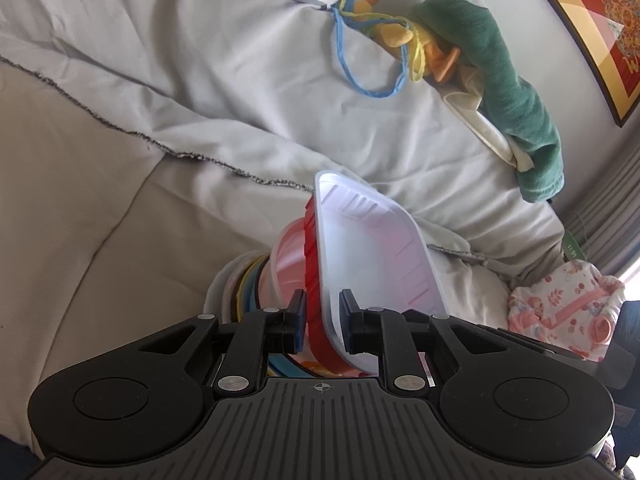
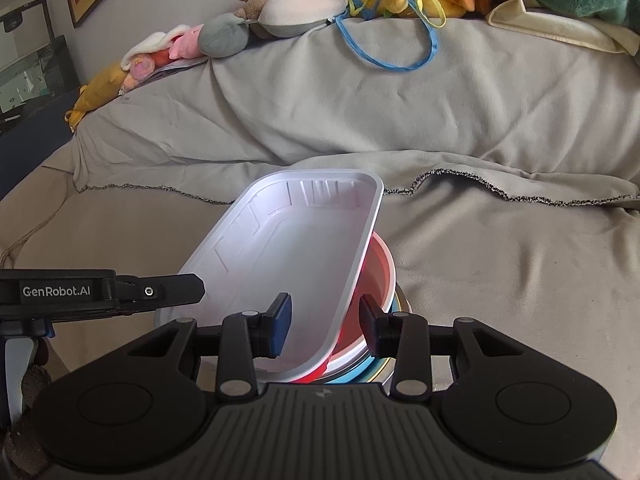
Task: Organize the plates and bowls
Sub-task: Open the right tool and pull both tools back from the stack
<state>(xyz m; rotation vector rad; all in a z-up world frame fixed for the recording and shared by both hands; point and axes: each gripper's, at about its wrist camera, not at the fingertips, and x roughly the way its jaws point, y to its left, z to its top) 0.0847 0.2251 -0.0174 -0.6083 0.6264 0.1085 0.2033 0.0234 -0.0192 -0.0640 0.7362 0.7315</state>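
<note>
A white rectangular tray (image 1: 376, 248) (image 2: 288, 256) is nested in a red tray (image 1: 312, 264) (image 2: 308, 376), and the pair is tilted up over a pinkish-red bowl (image 1: 286, 260) (image 2: 376, 280). That bowl tops a stack of coloured bowls (image 1: 246, 292) (image 2: 386, 372) on the bed. My left gripper (image 1: 323, 320) is shut on the near rims of the white and red trays; it enters the right wrist view (image 2: 192, 284) at the tray's left edge. My right gripper (image 2: 325, 330) clamps the white tray's right wall, one pad inside and the other outside against the bowl.
A grey blanket (image 2: 440, 128) covers the beige bed (image 1: 80, 220). Plush toys (image 2: 280, 8), a blue cord (image 2: 400, 64) and a green towel (image 1: 512, 92) lie along the far edge. A pink patterned cloth (image 1: 560, 312) sits to the right, and a framed picture (image 1: 600, 20) hangs on the wall.
</note>
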